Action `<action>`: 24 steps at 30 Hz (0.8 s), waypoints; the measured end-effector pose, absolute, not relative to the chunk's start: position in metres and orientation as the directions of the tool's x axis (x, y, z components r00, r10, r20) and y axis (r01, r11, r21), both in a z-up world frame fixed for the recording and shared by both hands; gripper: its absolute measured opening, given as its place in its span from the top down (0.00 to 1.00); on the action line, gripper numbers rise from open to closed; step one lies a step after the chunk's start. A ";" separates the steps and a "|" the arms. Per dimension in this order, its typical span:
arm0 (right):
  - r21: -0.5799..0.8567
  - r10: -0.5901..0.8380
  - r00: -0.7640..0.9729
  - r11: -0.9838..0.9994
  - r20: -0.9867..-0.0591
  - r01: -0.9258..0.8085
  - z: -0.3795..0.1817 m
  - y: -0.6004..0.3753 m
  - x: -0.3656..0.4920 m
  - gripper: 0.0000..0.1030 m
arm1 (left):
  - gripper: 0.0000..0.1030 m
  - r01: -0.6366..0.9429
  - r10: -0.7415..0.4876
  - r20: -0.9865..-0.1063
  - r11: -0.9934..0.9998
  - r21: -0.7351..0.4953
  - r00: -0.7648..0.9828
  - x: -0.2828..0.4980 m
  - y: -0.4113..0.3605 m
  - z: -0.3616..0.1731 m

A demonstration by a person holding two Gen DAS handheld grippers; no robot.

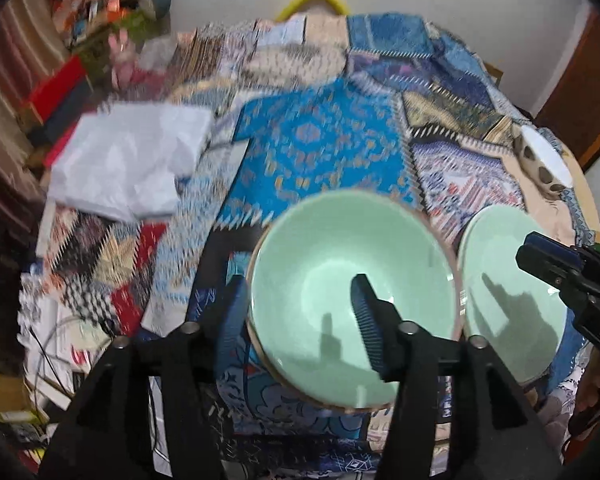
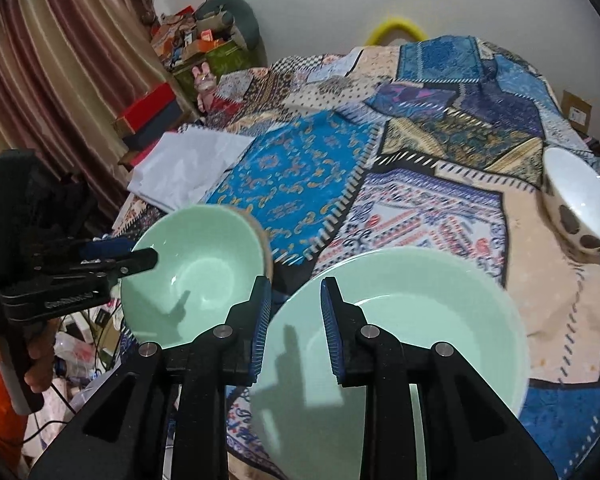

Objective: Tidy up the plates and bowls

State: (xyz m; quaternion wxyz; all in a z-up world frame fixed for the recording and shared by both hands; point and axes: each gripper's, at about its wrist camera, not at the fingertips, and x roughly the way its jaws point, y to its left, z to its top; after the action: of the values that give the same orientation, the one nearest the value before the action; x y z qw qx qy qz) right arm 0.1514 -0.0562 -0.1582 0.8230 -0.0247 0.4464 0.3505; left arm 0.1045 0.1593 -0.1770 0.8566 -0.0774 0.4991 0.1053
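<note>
My left gripper straddles the near-left rim of a pale green bowl, one finger outside and one inside, and holds it tilted above the patchwork cloth. It shows in the right wrist view with that bowl. My right gripper straddles the rim of a second pale green bowl, which sits in a green plate. The second bowl also shows in the left wrist view. A white bowl with dark spots lies tilted at the far right.
The table is covered by a blue patchwork cloth. White paper lies at the left. Boxes and clutter stand by a striped curtain at the back left. A yellow ring stands behind the table.
</note>
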 end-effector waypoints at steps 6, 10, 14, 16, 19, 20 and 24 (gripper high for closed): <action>0.255 0.547 0.426 0.781 -0.720 -0.571 -0.141 -0.085 0.156 0.66 | 0.40 -0.248 0.100 -0.839 0.968 -0.043 0.535 0.111 0.143 -0.146; 0.230 0.519 0.493 0.815 -0.699 -0.532 -0.128 -0.116 0.163 0.59 | 0.29 -0.230 0.076 -0.809 0.970 -0.074 0.583 0.117 0.125 -0.129; 0.204 0.476 0.547 0.851 -0.689 -0.484 -0.119 -0.147 0.175 0.59 | 0.24 -0.191 0.067 -0.785 0.979 -0.067 0.616 0.133 0.097 -0.112; 0.194 0.452 0.571 0.869 -0.686 -0.455 -0.116 -0.165 0.183 0.59 | 0.23 -0.165 0.051 -0.777 0.984 -0.069 0.627 0.143 0.084 -0.106; 0.177 0.401 0.607 0.901 -0.686 -0.396 -0.114 -0.194 0.198 0.59 | 0.20 -0.129 0.024 -0.767 0.989 -0.076 0.641 0.160 0.064 -0.100; 0.171 0.383 0.618 0.911 -0.687 -0.375 -0.113 -0.204 0.203 0.59 | 0.19 -0.112 0.011 -0.763 0.990 -0.081 0.647 0.167 0.057 -0.097; 0.161 0.327 0.645 0.939 -0.690 -0.303 -0.113 -0.237 0.223 0.59 | 0.19 -0.065 -0.018 -0.753 0.995 -0.081 0.658 0.192 0.031 -0.095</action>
State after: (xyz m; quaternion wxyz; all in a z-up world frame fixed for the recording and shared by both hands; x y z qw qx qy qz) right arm 0.2226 -0.2369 -0.1128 0.9069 0.0155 0.3836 0.1738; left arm 0.1916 0.0308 -0.0946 0.9091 -0.0501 0.4134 0.0127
